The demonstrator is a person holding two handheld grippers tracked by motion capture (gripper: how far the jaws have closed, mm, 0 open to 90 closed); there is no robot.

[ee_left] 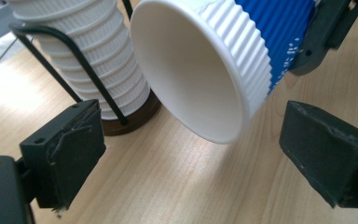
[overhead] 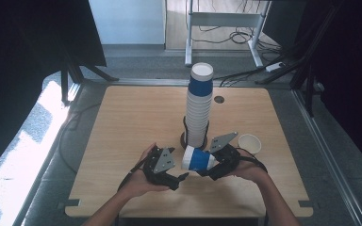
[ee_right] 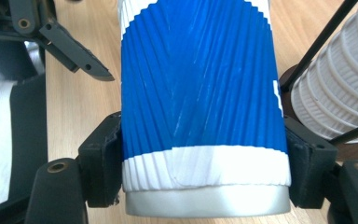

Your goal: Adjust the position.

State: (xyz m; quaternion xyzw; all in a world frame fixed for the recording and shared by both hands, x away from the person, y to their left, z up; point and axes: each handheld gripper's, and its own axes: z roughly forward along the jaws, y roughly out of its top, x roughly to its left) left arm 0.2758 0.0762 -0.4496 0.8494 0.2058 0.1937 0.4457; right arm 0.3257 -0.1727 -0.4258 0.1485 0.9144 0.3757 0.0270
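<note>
The right claw (ee_right: 205, 186) pinches the blue-and-white ribbed cup (ee_right: 200, 107) near its base, held on its side above the table (overhead: 132, 117) just before the tall cup stack (overhead: 199, 108). The left gripper view shows the cup's white open mouth facing the left claw (ee_left: 191, 158), whose jaws stand spread, touching nothing. The high view adds a small white cup (overhead: 249, 143) nearby and bare table to the left.

Three cameras around the cup stack (overhead: 198, 108)

The high view is looking down from afar; both gripper views are sitting close beside the stack (ee_left: 93, 56), sharing it (ee_right: 335, 88) and the ribbed cup (ee_right: 198, 93) between them.
</note>
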